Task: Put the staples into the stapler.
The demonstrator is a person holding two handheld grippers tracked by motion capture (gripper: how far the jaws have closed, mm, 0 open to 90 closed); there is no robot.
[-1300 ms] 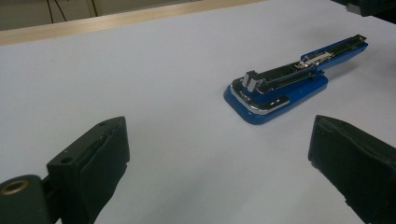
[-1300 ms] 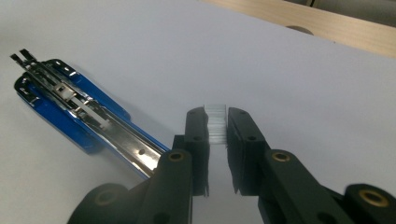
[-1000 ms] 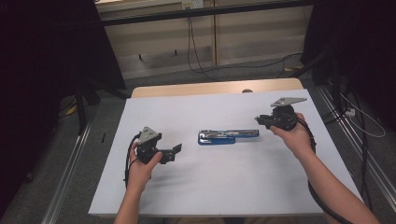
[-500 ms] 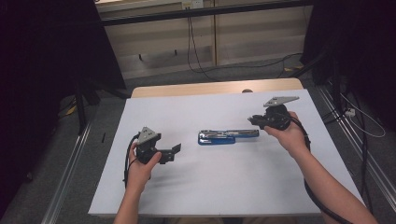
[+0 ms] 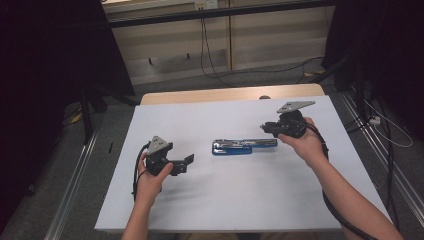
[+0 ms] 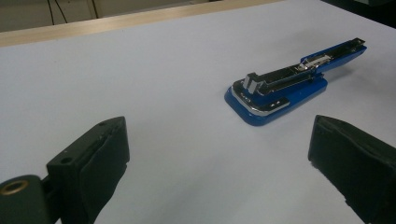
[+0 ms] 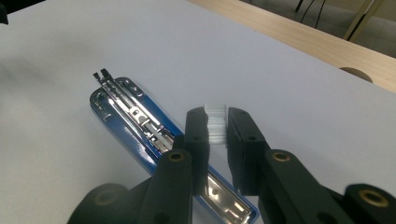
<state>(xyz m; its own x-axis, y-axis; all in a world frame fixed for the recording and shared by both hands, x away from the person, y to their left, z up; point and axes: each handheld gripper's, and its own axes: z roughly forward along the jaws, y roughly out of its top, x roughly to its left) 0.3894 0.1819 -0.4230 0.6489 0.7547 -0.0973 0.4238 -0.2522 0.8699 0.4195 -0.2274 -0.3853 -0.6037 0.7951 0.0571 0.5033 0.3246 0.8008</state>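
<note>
Blue, long stapler (image 5: pixel 244 146) lies opened on the white surface (image 5: pixel 240 200); right hand-held gripper (image 7: pixel 216 126) pinches a pale staple strip (image 7: pixel 215 122); left hand-held gripper (image 6: pixel 219 154) gapes wide.

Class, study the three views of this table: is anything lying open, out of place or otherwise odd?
The blue stapler in the middle of the white table lies with its metal staple channel uncovered. The right gripper holds a strip of staples just above it. The left gripper is open, holding nothing.

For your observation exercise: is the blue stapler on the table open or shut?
Open. The stapler has its top swung back, baring the metal channel. The right gripper holds a strip of staples above it.
</note>
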